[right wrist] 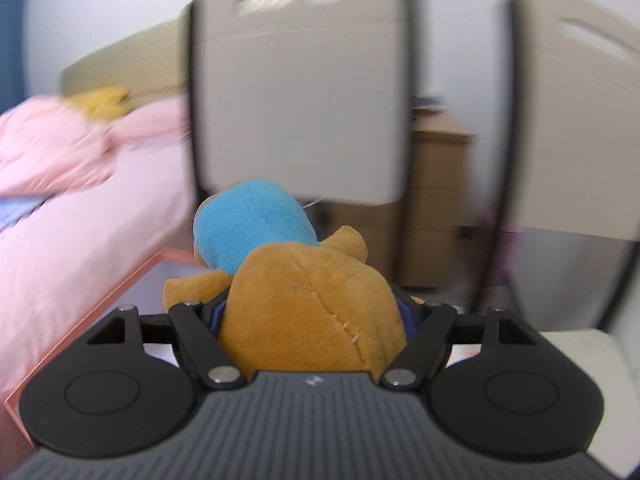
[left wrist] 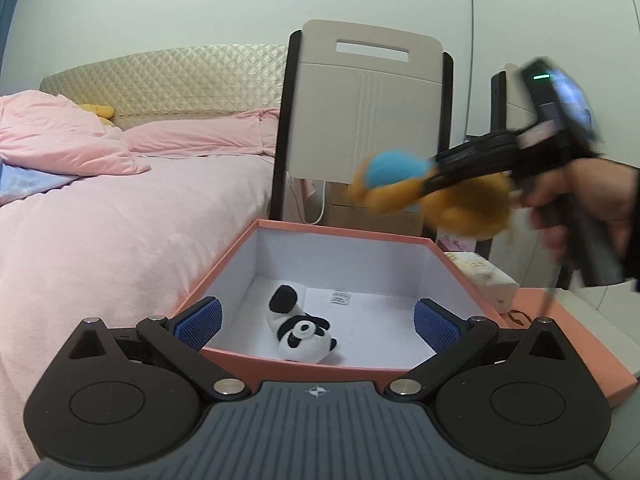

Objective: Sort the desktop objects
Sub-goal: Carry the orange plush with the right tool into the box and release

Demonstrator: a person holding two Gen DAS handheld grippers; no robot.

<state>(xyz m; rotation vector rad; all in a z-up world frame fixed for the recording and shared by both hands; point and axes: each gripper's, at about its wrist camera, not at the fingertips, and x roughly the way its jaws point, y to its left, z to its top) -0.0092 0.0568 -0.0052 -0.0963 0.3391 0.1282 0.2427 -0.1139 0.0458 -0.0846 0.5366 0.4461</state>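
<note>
**Brown toy on its way to the box, 1 panda already in**

My right gripper is clenched on the brown plush toy, its blue cap pointing forward. From the left wrist view I see that toy held in the air, above and just beyond the far right rim of the pink box. My left gripper is released, its blue pads spread wide at the near rim of the box and holding nothing. The panda plush lies on its side on the white box floor, near the front wall.

What worries me:
- Both views of the toy are smeared with motion. If I let go while moving, I judge it could land on the rim or fall outside, toward the bed.
- The toy is soft and bulky; the grip sits on its body, so it may sag or slip.
- My left gripper sits close to the rim, and the 2 grippers could collide over the box.

Writing: a small white tag lies on the box floor, and a carton stands beyond the right wall; print on both is too small to read.
</note>
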